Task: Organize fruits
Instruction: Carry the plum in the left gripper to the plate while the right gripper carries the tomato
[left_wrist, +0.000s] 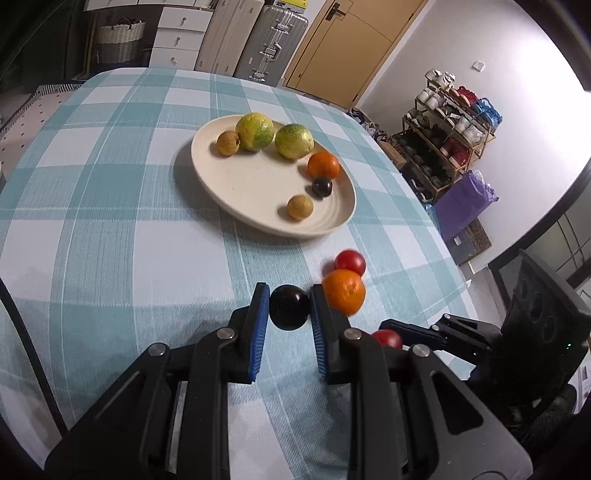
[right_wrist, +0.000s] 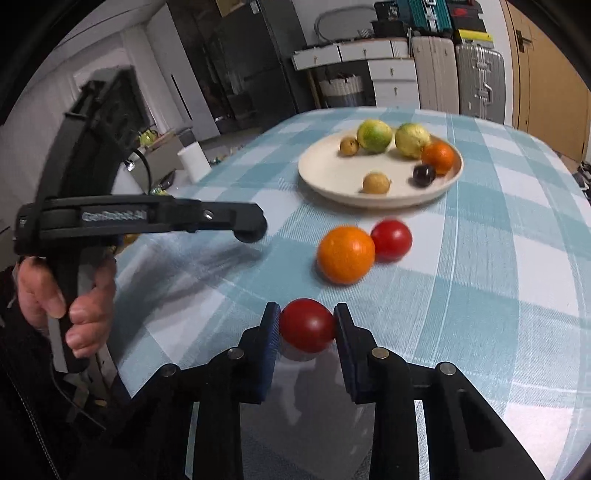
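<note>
Glossy dark plum (left_wrist: 289, 306) seemingly pinched by left gripper (left_wrist: 288, 308).

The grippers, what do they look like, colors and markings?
Both are black plastic linkages with silver pivot pins and blue ribbed pads. The left gripper bears pale lettering on its side, too blurred to read; a bare hand grips its handle. The right gripper looks alike.
</note>
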